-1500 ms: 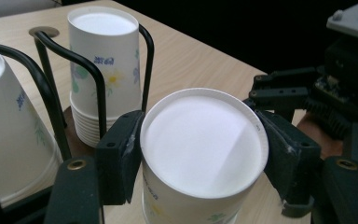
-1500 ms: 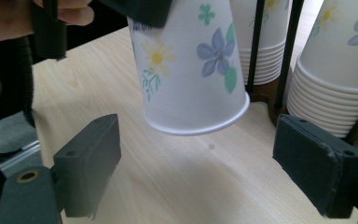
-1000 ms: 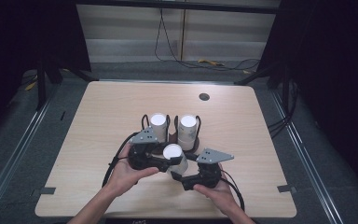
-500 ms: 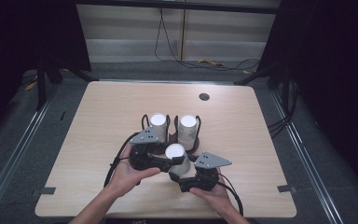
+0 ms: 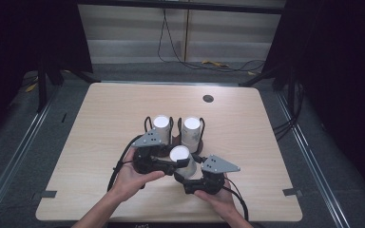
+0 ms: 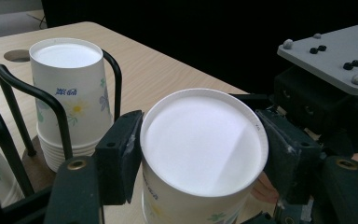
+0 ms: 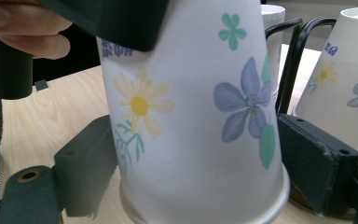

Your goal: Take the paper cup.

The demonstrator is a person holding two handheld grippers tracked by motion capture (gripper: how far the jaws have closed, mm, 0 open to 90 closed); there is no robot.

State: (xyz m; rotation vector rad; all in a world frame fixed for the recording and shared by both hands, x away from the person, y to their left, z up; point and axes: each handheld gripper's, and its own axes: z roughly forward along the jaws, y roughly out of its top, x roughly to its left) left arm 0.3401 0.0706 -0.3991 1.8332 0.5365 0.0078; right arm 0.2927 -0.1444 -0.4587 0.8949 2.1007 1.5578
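The left gripper [image 5: 168, 164] is clamping an upside-down paper cup [image 5: 180, 159] near its top, the two pads pressed against the white rim on either side, as the left gripper view is showing plainly. The cup is sitting on the table [image 5: 100, 118] just in front of two black wire holders, each carrying its own stack of inverted flowered cups: the left stack [image 5: 162, 127] and the right stack [image 5: 191, 132]. The right gripper [image 5: 190, 178] is coming in low at the same cup, and in the right gripper view its jaws are standing either side of the cup's wide lower rim [image 7: 205, 205]; they have just been closing, with the cup between them. The left pad [image 7: 91, 163] looks to be touching the wall, while the other pad [image 7: 319, 163] is just beside the rim, and whether it is pressing I cannot tell from here, so I am calling that gripper not yet gripping. My read is that the person is working on separating or steadying a cup taken from the stacks, one gripper holding high while the other is taking hold low. The next move is calling for the right jaws to finish closing gently, since thin paper will crush, and then a clean pull apart or lift with both hands staying level so the cup is not tipping into the right stack.
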